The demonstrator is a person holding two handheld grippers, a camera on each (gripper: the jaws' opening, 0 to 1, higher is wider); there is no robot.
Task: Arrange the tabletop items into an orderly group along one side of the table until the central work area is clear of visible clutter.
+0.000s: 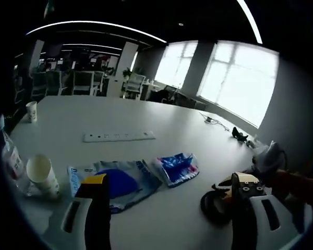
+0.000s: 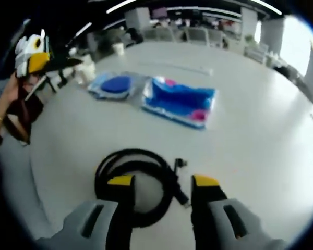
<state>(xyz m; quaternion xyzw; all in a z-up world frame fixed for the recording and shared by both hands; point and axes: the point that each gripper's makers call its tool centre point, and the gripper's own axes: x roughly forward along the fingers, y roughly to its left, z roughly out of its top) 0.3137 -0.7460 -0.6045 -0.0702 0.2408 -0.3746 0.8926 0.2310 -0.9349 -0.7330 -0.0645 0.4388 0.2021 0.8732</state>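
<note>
Left gripper (image 1: 167, 195): my jaws stand apart with nothing between them, hovering above the table (image 1: 146, 112); yellow tips on dark fingers, pale grey bodies.
Right gripper (image 2: 161, 182): also spread and holding nothing, poised right over the cable coil (image 2: 135, 179); in the left gripper view it comes in from the right, at the coil (image 1: 214, 205).
Far left, left gripper view: a clear plastic bottle (image 1: 10, 161) at the table edge, a paper cup (image 1: 41, 174) just beside it, a second paper cup (image 1: 31, 111) well apart at the far edge.
Middle: a flat crinkly plastic packet (image 1: 120, 182) with a dark blue disc showing through, and touching or nearly touching it a smaller glossy blue pouch (image 1: 177, 167) with pink marks; soft, limp, shiny.
Beyond them: a long white power strip (image 1: 120, 136), rigid and flat.
Right: a black cable wound in a loose round coil, rubbery, with a plug end sticking out.
Far right edge: a thin white cable (image 1: 214, 121) and a small dark object (image 1: 240, 137) I can't identify.
Table: smooth, matte white, broad.
Progress, my judgement: early; the things lie spread across the middle, only the bottle and cup sit near one side.
Left to do: coil, packets and power strip need moving to one edge; the coil looks like my nearest pick.
</note>
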